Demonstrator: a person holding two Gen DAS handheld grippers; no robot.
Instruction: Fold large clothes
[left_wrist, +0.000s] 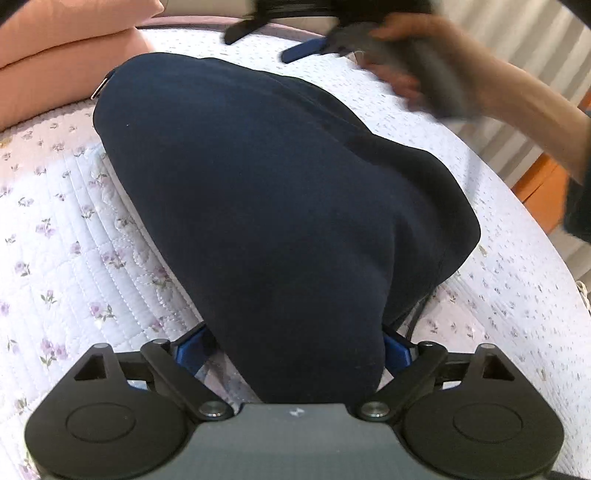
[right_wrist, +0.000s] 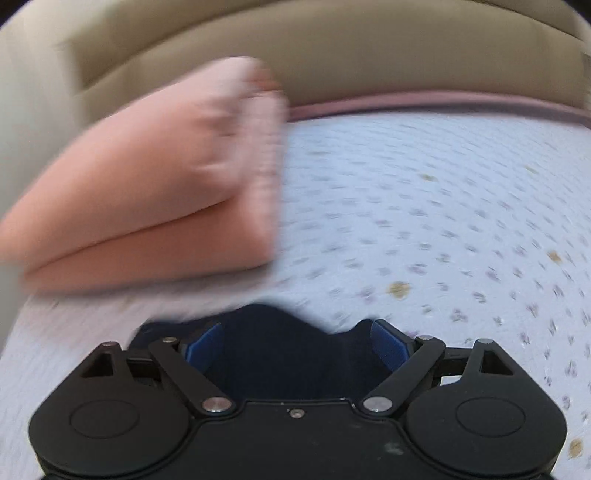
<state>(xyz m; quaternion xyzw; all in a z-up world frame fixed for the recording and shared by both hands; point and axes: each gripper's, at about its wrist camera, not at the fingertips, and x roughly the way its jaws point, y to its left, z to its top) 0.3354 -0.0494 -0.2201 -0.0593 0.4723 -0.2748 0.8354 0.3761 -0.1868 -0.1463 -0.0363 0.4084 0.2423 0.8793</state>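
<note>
The left gripper (left_wrist: 295, 347) has its jaws spread wide, a bulge of the navy garment (left_wrist: 280, 192) lying loose between the blue pads (left_wrist: 397, 349). The right gripper (right_wrist: 295, 343) is also released, with the garment's edge below it, and a hand (left_wrist: 402, 62) carries it above the bed's far edge. The garment lies folded mid-bed on the flowered quilt (left_wrist: 74, 229). A pink folded blanket (right_wrist: 147, 199) sits at the far left corner.

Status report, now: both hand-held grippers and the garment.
Left hand-held gripper open over navy garment. Right hand-held gripper open, at its edge. Pink pillow alongside, not blocking.
</note>
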